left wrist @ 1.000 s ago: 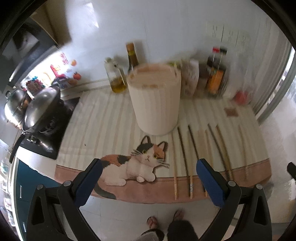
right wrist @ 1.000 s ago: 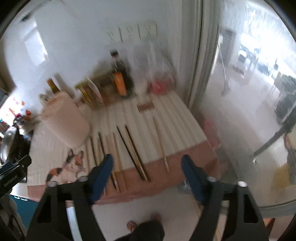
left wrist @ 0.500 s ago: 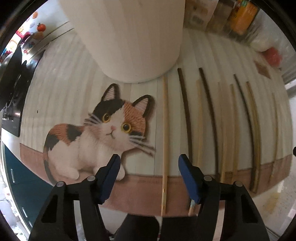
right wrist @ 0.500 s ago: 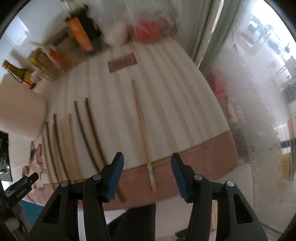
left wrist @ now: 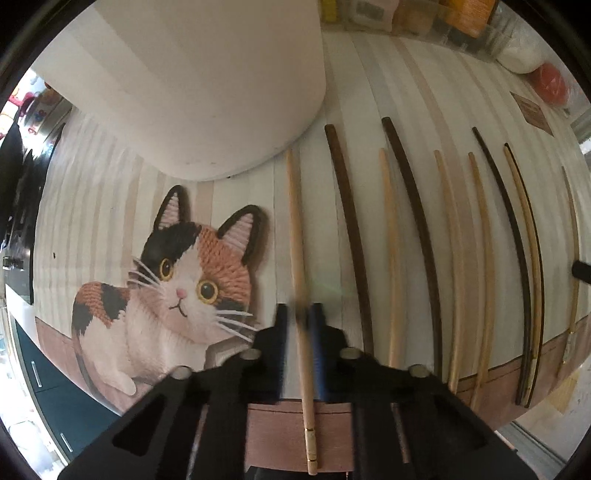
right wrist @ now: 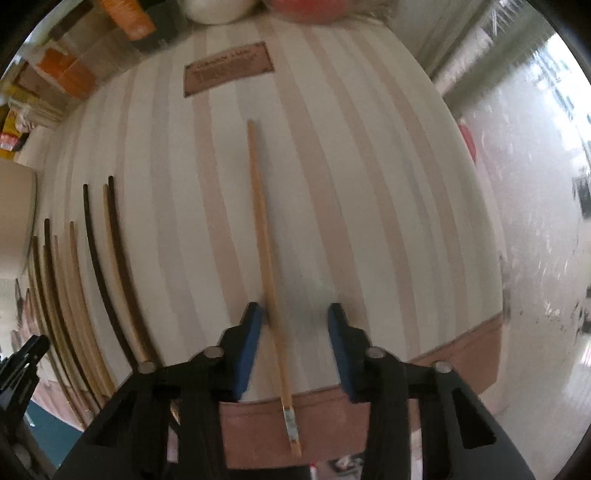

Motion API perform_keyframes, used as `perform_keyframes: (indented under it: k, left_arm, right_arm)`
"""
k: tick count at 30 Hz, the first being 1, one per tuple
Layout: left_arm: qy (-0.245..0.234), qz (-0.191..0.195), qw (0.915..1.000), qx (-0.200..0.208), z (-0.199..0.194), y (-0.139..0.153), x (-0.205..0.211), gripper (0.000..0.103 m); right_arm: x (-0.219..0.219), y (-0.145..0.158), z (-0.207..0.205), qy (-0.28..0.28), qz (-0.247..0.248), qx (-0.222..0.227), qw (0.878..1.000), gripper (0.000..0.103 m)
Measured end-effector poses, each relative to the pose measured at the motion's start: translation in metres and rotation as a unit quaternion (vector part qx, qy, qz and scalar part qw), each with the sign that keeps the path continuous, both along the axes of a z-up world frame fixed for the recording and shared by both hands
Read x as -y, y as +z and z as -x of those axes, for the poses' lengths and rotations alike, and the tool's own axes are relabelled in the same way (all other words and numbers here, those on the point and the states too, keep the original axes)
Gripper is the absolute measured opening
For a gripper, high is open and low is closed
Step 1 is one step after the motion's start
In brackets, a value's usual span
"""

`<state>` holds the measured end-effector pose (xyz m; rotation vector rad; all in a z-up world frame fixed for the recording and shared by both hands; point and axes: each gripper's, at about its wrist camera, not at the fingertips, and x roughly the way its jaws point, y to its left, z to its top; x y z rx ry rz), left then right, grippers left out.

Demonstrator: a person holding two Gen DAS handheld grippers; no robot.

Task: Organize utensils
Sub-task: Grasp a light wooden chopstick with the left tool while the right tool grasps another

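Observation:
Several light and dark chopsticks lie side by side on a striped cat-print mat (left wrist: 110,206). My left gripper (left wrist: 299,314) points straight down and is shut on the leftmost light chopstick (left wrist: 295,229), which lies next to a tall cream container (left wrist: 207,81). My right gripper (right wrist: 295,314) also points down, astride a lone light chopstick (right wrist: 260,206) at the right end of the mat. Its jaws are closing. The left pad is nearly at the stick, while the right pad (right wrist: 338,332) stands well clear of it.
Dark chopsticks (left wrist: 351,236) and pale ones (left wrist: 454,258) fill the mat between the two grippers. Bottles and packets (left wrist: 461,14) crowd the back edge. A brown label (right wrist: 229,68) is sewn on the mat. A stove (left wrist: 18,192) lies to the left.
Both grippers have dropped down close to the mat. The left jaws went from wide open to shut on the leftmost chopstick. The right jaws have narrowed around the lone chopstick.

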<state>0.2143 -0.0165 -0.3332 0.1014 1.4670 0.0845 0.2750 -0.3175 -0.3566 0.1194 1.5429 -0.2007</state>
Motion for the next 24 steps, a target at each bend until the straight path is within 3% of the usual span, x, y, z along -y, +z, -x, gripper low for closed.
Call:
perform_keyframes:
  k: [1, 3, 11, 14, 18, 20, 22, 24]
  left_arm:
    - [0.001, -0.001, 1.0000, 0.001, 0.003, -0.001, 0.000, 0.005]
    - [0.004, 0.000, 1.0000, 0.002, 0.004, -0.010, 0.001, 0.005]
    - [0.065, 0.015, 0.9975, -0.021, 0.049, -0.005, -0.050, 0.004]
    - [0.078, 0.039, 0.9958, -0.025, 0.056, -0.005, -0.066, 0.005]
    - [0.083, 0.054, 0.9944, -0.037, 0.043, -0.008, -0.084, 0.009]
    - [0.084, 0.062, 0.9938, -0.037, 0.040, -0.010, -0.092, 0.012]
    - [0.087, 0.064, 0.9935, -0.035, 0.035, -0.011, -0.100, 0.015]
    - [0.085, 0.062, 0.9939, -0.034, 0.033, -0.009, -0.108, 0.018]
  right_arm:
    - [-0.002, 0.000, -0.001, 0.001, 0.000, 0.000, 1.000, 0.016]
    - [-0.007, -0.001, 0.002, 0.004, -0.009, -0.001, 1.000, 0.009]
    - [-0.038, -0.006, 0.026, 0.033, -0.038, -0.021, 0.999, 0.008]
    - [-0.048, -0.009, 0.027, 0.039, -0.030, -0.026, 0.998, 0.008]
    - [-0.051, -0.018, 0.004, 0.023, -0.029, -0.035, 0.999, 0.009]
    - [-0.054, -0.019, -0.006, 0.026, -0.033, -0.038, 0.998, 0.014]
    - [-0.053, -0.020, -0.017, 0.032, -0.023, -0.041, 0.998, 0.026]
    - [-0.055, -0.022, -0.026, 0.037, -0.016, -0.045, 0.998, 0.028]
